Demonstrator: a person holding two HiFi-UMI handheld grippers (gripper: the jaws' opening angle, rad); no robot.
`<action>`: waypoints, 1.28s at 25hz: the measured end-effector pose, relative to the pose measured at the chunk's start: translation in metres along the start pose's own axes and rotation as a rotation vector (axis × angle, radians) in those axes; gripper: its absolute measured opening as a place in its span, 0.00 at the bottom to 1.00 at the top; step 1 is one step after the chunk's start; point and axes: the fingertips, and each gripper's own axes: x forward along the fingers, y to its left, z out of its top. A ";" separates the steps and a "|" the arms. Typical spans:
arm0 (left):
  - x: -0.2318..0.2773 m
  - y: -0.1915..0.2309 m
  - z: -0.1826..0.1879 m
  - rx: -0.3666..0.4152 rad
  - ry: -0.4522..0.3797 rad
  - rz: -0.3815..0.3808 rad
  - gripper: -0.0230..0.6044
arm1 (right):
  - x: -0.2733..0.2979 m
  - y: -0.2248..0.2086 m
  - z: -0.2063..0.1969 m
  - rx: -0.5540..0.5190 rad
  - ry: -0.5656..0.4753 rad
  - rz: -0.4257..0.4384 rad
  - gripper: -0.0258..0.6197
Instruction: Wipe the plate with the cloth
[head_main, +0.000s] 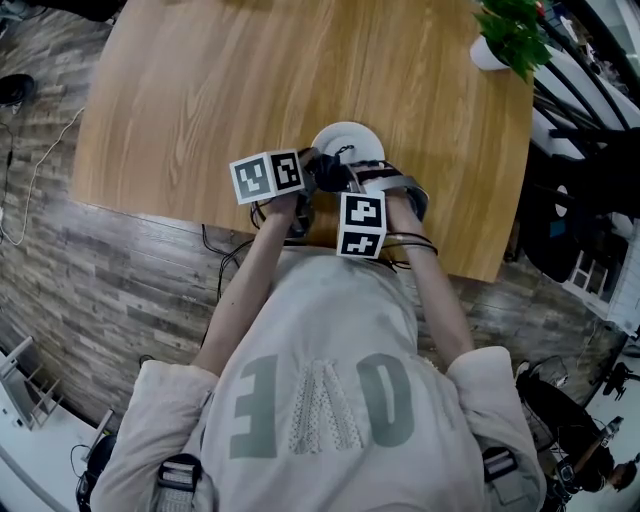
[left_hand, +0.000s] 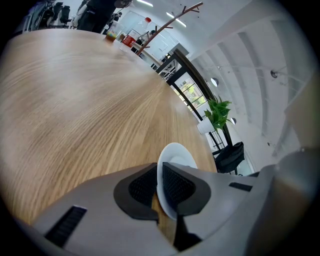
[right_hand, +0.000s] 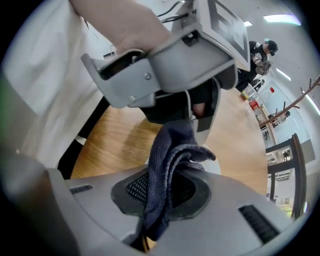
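Observation:
A small white plate (head_main: 348, 142) is held near the wooden table's (head_main: 200, 90) front edge. In the left gripper view the plate (left_hand: 175, 157) stands on edge between the two black pads, and my left gripper (left_hand: 159, 189) is shut on its rim. My right gripper (right_hand: 161, 192) is shut on a dark blue cloth (right_hand: 172, 155), which bunches up past the jaws. In the right gripper view the cloth hangs right under the left gripper's body (right_hand: 170, 65). In the head view the dark cloth (head_main: 330, 172) lies against the plate's near side, between the two marker cubes.
A potted green plant (head_main: 510, 35) in a white pot stands at the table's far right corner. Bottles and clutter (left_hand: 131, 37) sit at the table's far end. Black chairs and cables (head_main: 580, 200) crowd the floor to the right.

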 end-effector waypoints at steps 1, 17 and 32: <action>0.000 0.000 0.000 0.000 0.000 0.001 0.10 | -0.002 0.006 0.002 0.001 -0.010 0.015 0.13; -0.015 -0.015 0.023 -0.005 -0.139 -0.103 0.29 | -0.018 -0.034 -0.015 0.125 -0.027 -0.059 0.13; -0.083 0.002 0.091 0.095 -0.393 0.031 0.05 | 0.018 -0.089 0.004 0.101 0.013 -0.152 0.13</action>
